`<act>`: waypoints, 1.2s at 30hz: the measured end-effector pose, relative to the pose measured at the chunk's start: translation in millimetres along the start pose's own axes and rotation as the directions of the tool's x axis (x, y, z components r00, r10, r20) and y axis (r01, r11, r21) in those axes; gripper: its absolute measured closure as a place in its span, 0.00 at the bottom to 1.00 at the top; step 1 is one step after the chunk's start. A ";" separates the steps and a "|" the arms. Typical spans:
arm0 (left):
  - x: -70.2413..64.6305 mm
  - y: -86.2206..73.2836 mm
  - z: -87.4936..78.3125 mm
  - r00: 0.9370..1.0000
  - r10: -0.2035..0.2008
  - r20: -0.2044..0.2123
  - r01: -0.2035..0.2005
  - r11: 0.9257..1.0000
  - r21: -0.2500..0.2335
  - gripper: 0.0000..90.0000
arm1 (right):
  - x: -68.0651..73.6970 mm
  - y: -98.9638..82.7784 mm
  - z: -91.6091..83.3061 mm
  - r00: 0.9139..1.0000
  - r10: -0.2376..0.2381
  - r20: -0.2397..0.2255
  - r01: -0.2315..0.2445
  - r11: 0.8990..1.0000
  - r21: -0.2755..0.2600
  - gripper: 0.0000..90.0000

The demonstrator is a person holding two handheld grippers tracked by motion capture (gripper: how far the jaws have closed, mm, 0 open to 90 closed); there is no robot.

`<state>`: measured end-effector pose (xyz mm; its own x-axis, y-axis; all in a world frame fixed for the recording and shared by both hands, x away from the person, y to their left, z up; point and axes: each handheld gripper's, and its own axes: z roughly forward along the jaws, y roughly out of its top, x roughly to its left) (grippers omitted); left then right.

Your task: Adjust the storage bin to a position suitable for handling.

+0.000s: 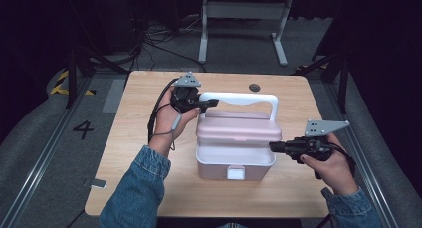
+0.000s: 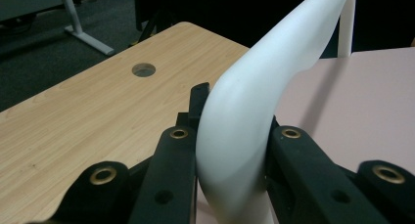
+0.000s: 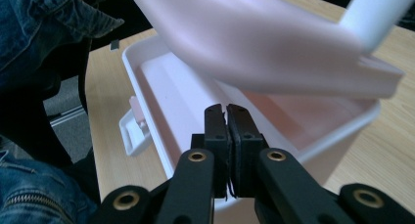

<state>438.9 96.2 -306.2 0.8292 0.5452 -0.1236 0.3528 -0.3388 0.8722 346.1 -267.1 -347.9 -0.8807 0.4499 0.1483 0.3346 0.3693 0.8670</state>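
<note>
Pink box: a pale pink box [image 1: 235, 161] with a white handle [image 1: 239, 97] sits at the centre of the wooden table [image 1: 134, 153]; its lid [image 1: 239, 131] is raised off the base at the front, so a gap shows beneath it.
Latch: a white latch [image 1: 236, 172] hangs at 6 o'clock on the front wall of the base.
Left tongs: the left gripper [image 1: 211, 103] is at 10 o'clock from the box. Its jaws are clamped on the left bend of the handle; in the left gripper view the white bar [image 2: 235, 136] fills the space between the two black jaws, touching both.
Right tongs: the right gripper [image 1: 273, 147] lies at 3 o'clock from the box, pointing at the side wall, just beside it. Its jaws are pressed together with nothing between them; in the right gripper view the pads [image 3: 226, 131] meet in front of the base rim [image 3: 337, 138], under the tilted lid [image 3: 254, 43].
Contact, right side: whether the tips touch the box cannot be told.
Surroundings: a round hole [image 1: 254, 87] in the tabletop at 12 o'clock behind the box; a white metal frame [image 1: 244, 19] on the floor beyond the table; denim sleeves [image 1: 137, 188] at 6 to 7 o'clock.
Obstructions: the lid overhangs the base interior.
</note>
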 end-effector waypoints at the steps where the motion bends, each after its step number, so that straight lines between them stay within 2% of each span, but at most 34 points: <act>1: -0.2 -0.2 0.1 1.000 0.000 0.001 0.000 1.000 -0.001 0.88 | 0.7 0.4 1.4 1.000 0.002 -0.001 -0.002 1.000 -0.008 0.99; 6: -1.1 -1.7 -0.3 1.000 0.000 0.016 0.000 1.000 -0.001 0.88 | -1.4 0.8 -1.1 0.999 0.036 0.022 -0.034 0.997 -0.071 1.00; 9: -1.0 -2.1 -1.9 1.000 0.006 0.011 -0.005 1.000 -0.007 0.86 | -2.8 0.4 -3.5 0.998 0.049 0.031 -0.046 0.995 -0.087 1.00; 13: -1.5 -2.8 -5.2 1.000 -0.007 0.005 0.007 0.999 -0.031 0.79 | -2.6 0.4 -2.3 0.998 0.049 0.030 -0.046 0.995 -0.087 1.00; 16: -3.6 -4.0 -6.7 1.000 -0.012 0.004 0.012 0.999 -0.041 0.68 | -2.4 0.2 -0.9 0.999 0.048 0.024 -0.046 0.995 -0.085 1.00; 18: -6.0 -5.9 -9.6 1.000 -0.007 -0.022 0.007 0.999 -0.034 0.56 | -2.1 0.3 -0.9 0.999 0.046 0.027 -0.044 0.995 -0.085 1.00; 21: -8.0 -8.6 -17.0 0.998 0.009 -0.065 -0.011 0.999 -0.034 0.48 | -1.8 0.5 -0.5 0.998 0.047 0.028 -0.045 0.996 -0.083 1.00; 24: -9.4 -10.8 -25.7 0.996 0.010 -0.089 -0.014 0.999 -0.045 0.41 | -1.5 0.7 -0.1 0.998 0.047 0.030 -0.044 0.996 -0.082 1.00; 27: -10.2 -11.1 -35.1 0.995 0.022 -0.097 -0.025 0.999 -0.034 0.39 | -1.0 0.3 -0.9 0.998 0.048 0.033 -0.045 0.995 -0.085 1.00; 32: -12.7 -16.5 -50.7 0.993 0.059 -0.101 -0.061 0.998 -0.018 0.36 | 1.0 -1.2 -6.8 0.996 0.081 0.048 -0.075 0.991 -0.109 1.00; 36: -10.4 -29.6 -62.9 0.986 0.096 -0.135 -0.096 0.995 0.006 0.36 | 2.8 -1.0 -9.6 0.992 0.107 0.064 -0.097 0.986 -0.134 1.00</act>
<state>392.6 148.9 -300.9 0.7929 0.6088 0.0253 0.2744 -0.3938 0.8773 340.1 -274.0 -343.8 -0.8168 0.5376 0.2092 0.3707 0.2112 0.9044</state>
